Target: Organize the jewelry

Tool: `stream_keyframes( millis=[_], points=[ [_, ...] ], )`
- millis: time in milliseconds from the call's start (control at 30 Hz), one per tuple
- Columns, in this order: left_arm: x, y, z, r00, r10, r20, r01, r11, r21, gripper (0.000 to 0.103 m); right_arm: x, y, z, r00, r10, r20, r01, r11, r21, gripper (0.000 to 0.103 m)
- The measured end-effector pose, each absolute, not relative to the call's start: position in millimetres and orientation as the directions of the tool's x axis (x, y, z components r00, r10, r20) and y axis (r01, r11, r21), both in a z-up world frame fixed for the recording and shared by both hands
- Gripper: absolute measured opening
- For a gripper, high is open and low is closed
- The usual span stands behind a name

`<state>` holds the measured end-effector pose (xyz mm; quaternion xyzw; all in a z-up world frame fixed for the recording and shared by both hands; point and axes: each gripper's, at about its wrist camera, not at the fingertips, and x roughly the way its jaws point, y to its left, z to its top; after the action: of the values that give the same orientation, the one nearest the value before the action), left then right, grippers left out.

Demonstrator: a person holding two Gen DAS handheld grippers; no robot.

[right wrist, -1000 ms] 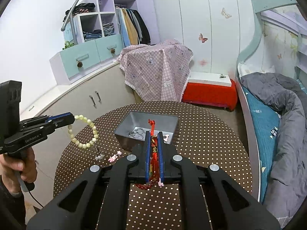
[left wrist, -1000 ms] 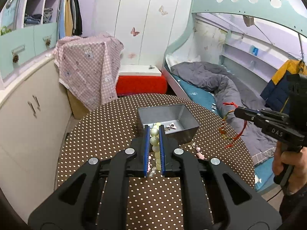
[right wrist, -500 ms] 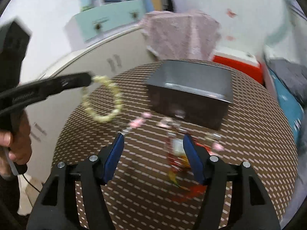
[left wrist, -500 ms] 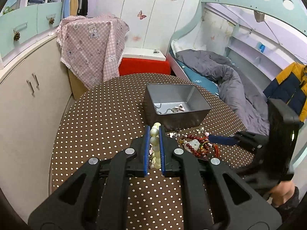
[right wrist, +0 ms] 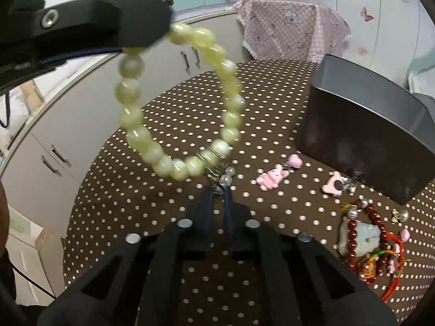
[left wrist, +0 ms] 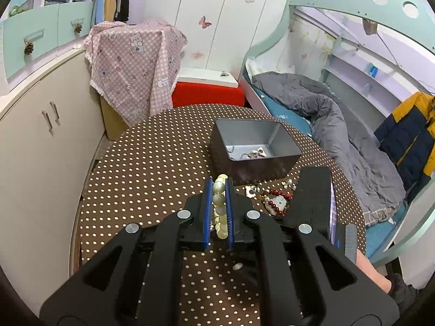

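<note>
Bead bracelet [right wrist: 179, 103] clamped in L gripper [left wrist: 219, 190], hanging clear of table [left wrist: 152, 163] w/ box [left wrist: 252, 146] just ahead, likely for drop-in; R gripper [right wrist: 217, 193] shut on small silver charm [right wrist: 224, 176].

Left tool [left wrist: 218, 187] is pitching down toward the counter, blue pads clamping tight on a bead bracelet [right wrist: 179, 100] that is dangling from its tips. Right tool [right wrist: 218, 193] is angling down steeper, jaws closing to nearly touching, pinching a small silver charm [right wrist: 221, 178] at the tips.
</note>
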<state>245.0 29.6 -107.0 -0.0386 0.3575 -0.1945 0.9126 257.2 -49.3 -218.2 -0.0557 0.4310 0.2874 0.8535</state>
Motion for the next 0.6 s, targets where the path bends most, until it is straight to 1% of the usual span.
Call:
stream_keyframes(
  millis=[100,333,400,600],
  points=[
    [244,36,-104,0.678,-0.377,-0.631,0.319,0.924,-0.210,0.009,254,-61,-218,0.476,0.424,-0.770,-0.523,0.841,0.140,0.001],
    [243,42,-98,0.693,-0.375,-0.616,0.316,0.926,-0.208,0.009,244,-99,-216,0.494,0.409,-0.767,-0.461,0.871,0.168,0.001],
    [242,40,-95,0.696,-0.379,-0.610,0.322,0.924,-0.206,0.009,240,-114,-206,0.507,0.439,-0.742,-0.461,0.865,0.196,0.001],
    [242,29,-81,0.711,-0.394,-0.582,0.346,0.917,-0.198,0.009,229,-143,-152,0.589,0.478,-0.652,-0.481,0.855,0.193,0.001]
  ],
)
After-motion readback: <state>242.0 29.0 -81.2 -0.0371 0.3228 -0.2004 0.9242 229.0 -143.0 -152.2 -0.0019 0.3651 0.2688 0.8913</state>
